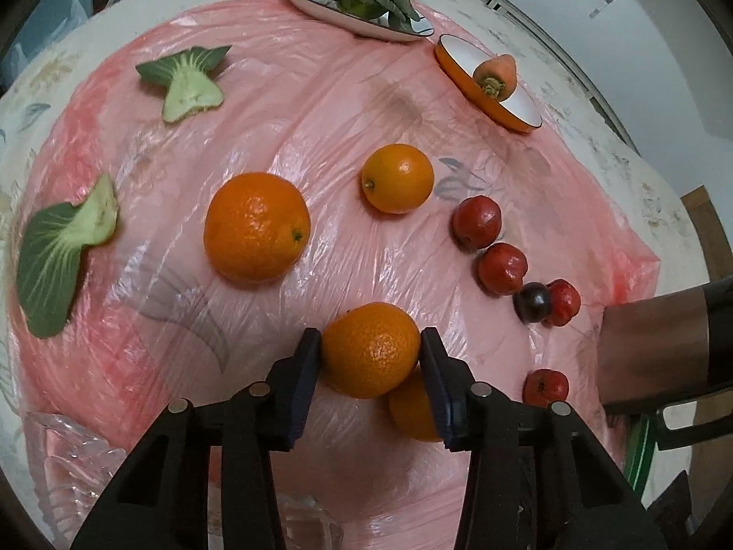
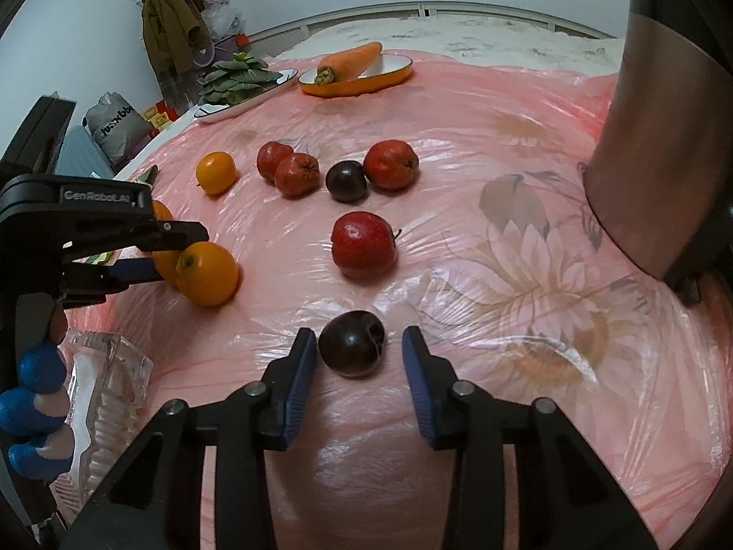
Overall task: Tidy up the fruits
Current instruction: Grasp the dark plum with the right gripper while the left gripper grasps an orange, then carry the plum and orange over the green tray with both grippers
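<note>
Sorting looks barely begun: the left gripper (image 1: 370, 352) clamps an orange (image 1: 370, 349) near the glass dish (image 2: 107, 380), while the right gripper (image 2: 359, 348), jaws wide, straddles a dark plum (image 2: 352, 343). Other fruit lies scattered beyond.

Right wrist view: "GenRobot.AI" printed in pale letters on the black body of the left gripper (image 2: 183, 247). Grey bag (image 2: 115, 126) beside the table carries dark lettering, upside down, not legible. Left wrist view: no readable text.
</note>
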`<action>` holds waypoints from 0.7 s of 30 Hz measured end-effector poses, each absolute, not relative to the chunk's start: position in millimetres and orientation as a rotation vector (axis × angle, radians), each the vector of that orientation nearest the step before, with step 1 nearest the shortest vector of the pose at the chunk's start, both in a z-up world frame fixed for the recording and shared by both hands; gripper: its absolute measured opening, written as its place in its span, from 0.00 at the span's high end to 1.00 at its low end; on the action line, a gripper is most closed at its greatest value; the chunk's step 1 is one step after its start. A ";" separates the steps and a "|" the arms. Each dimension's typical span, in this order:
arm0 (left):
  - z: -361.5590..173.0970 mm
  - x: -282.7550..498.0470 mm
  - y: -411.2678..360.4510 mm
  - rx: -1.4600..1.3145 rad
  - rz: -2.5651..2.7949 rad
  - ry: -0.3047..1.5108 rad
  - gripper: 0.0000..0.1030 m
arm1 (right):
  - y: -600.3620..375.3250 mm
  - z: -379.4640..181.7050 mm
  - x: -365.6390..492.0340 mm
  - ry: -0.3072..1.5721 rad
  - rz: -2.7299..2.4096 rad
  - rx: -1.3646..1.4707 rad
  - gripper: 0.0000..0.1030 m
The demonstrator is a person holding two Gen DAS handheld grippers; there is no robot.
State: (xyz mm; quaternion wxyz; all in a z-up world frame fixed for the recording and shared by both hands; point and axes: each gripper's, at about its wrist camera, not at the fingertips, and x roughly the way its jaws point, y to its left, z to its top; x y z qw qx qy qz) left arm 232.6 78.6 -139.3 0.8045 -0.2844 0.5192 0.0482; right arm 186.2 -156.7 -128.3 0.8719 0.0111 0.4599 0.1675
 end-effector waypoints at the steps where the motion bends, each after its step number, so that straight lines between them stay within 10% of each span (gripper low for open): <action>1: -140.0 232.6 80.5 -0.619 0.097 1.108 0.63 | -156.7 -128.7 186.4 0.962 0.350 0.023 0.42; 11: -129.1 221.0 89.7 -0.702 0.028 1.051 0.64 | -168.6 -119.8 182.3 0.930 0.359 0.085 0.64; 21: -119.5 210.3 91.7 -0.709 0.009 1.033 0.64 | -174.1 -115.4 173.1 0.921 0.367 0.101 0.65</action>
